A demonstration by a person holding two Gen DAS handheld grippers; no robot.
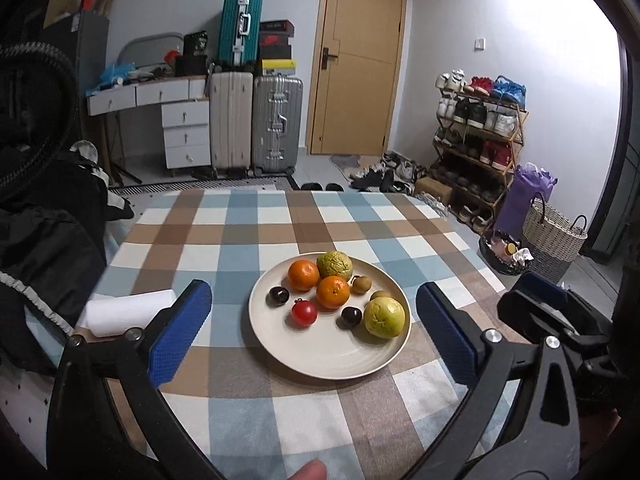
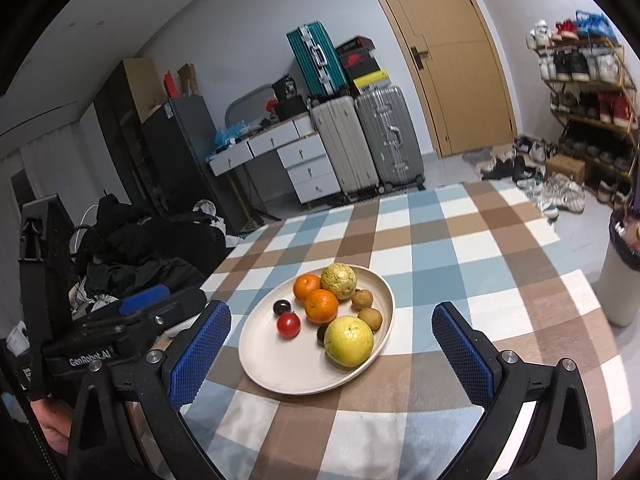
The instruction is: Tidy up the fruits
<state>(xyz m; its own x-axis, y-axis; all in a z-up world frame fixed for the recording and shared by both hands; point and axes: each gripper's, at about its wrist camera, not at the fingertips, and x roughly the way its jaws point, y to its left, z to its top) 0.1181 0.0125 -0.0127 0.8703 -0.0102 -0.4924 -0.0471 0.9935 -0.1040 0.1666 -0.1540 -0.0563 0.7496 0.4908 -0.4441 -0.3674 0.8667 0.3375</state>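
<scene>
A cream plate (image 1: 320,360) (image 2: 288,376) sits on the checked tablecloth and holds all the fruit: two oranges (image 1: 333,291) (image 2: 321,305), two yellow-green guavas (image 1: 385,317) (image 2: 349,340), a red tomato (image 1: 304,313) (image 2: 289,325), two dark plums (image 1: 278,294) (image 2: 282,306) and two small brown fruits (image 1: 361,283) (image 2: 362,298). My left gripper (image 1: 314,332) is open and empty, held just short of the plate. My right gripper (image 2: 332,348) is open and empty, also facing the plate. The right gripper shows at the right edge of the left wrist view (image 1: 556,312).
A white paper roll (image 1: 128,312) lies on the table left of the plate. Dark clothes (image 2: 144,248) are piled off the table's left side. A white bin (image 2: 622,276) stands at the right. Suitcases (image 1: 256,120), drawers, a shoe rack (image 1: 480,140) and a door line the far wall.
</scene>
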